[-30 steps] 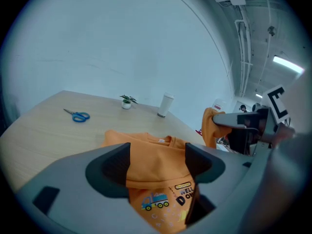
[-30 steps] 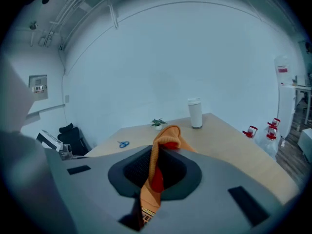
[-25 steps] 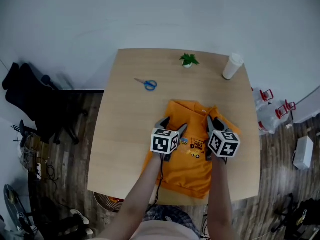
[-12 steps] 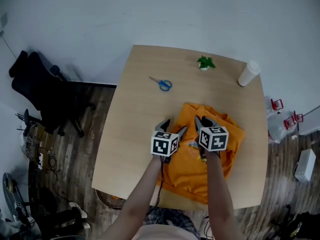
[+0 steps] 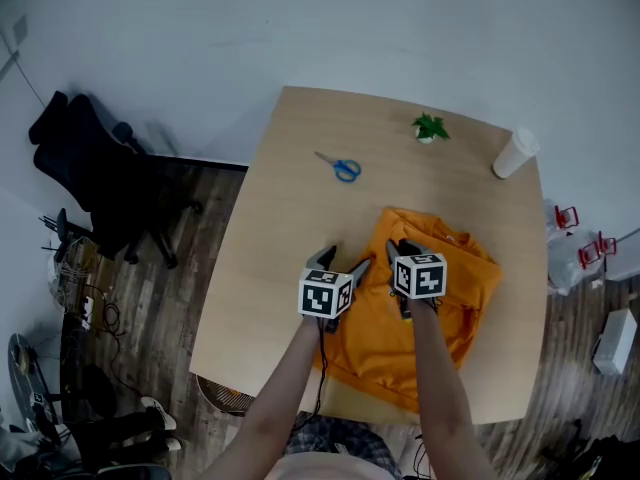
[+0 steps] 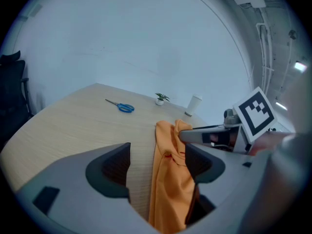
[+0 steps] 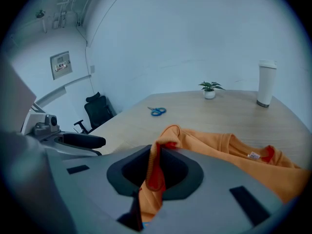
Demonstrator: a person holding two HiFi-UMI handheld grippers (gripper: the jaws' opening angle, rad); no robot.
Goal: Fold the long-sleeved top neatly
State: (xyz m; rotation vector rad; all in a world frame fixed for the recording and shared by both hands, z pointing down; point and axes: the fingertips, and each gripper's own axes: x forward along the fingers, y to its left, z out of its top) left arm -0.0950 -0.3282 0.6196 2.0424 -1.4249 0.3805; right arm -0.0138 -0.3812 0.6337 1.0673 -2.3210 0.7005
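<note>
Loosely, soft orange top (image 5: 465, 268) bunches on wooden table (image 5: 290, 218).

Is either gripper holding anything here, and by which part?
The right gripper is shut on the orange top, pinching a ribbed edge that looks like a sleeve cuff. The left gripper is open; fabric hangs between its jaws, ungripped.

long-sleeved top (image 5: 372, 340): was orange, red inside the cuff
scissors (image 5: 346, 169): had blue handles
table (image 5: 290, 218): was pale wood-grain
cup (image 5: 515, 153): was white
plant (image 5: 430, 126): was green
</note>
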